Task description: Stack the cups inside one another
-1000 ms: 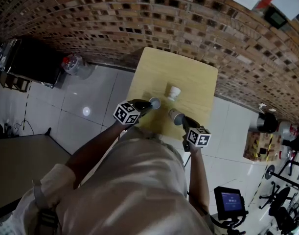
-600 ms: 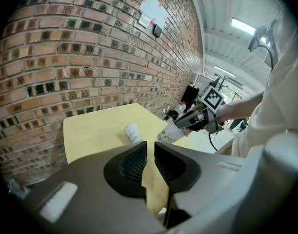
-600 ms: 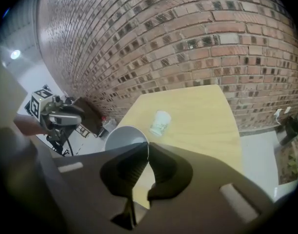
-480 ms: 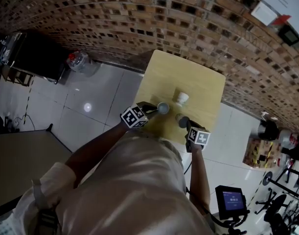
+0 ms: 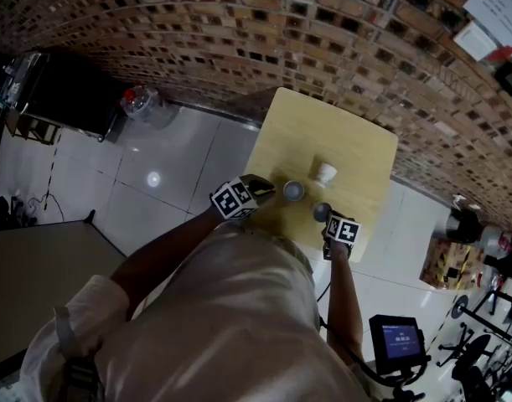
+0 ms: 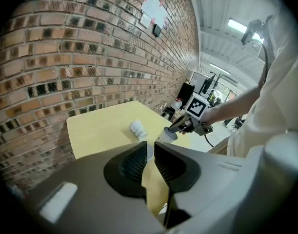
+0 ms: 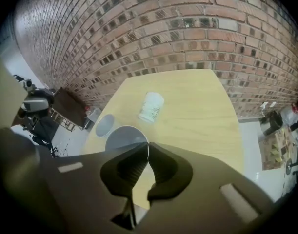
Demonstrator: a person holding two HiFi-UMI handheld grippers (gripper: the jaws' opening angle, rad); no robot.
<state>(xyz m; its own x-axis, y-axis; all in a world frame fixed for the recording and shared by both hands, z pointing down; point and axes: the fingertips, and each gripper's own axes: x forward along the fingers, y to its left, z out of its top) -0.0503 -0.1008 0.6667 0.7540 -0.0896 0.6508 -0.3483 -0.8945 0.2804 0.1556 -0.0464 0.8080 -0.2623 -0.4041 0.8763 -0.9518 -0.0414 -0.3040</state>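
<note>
An upside-down white printed cup (image 5: 326, 172) (image 6: 137, 129) (image 7: 151, 106) stands on the yellow table (image 5: 339, 132). My left gripper (image 5: 282, 193) (image 6: 150, 148) is shut on the rim of a grey-white cup (image 5: 292, 192) (image 7: 105, 125), held mouth up near the table's front left. My right gripper (image 5: 324, 219) (image 7: 148, 151) is shut on the rim of a second cup (image 5: 322, 212) (image 7: 124, 137) (image 6: 167, 134), also mouth up, just right of the first. The two held cups are apart, and both are on the near side of the inverted cup.
A brick wall (image 5: 323, 48) runs behind the table. Grey tiled floor (image 5: 172, 166) lies to its left, with a dark cabinet (image 5: 63, 99) and a clear jug (image 5: 137, 103). On the right are stands and a screen (image 5: 402, 342).
My right gripper has sunk toward the table with its cup. The left gripper has slid sideways a little and rolled, keeping its cup. Both grips are unchanged.
</note>
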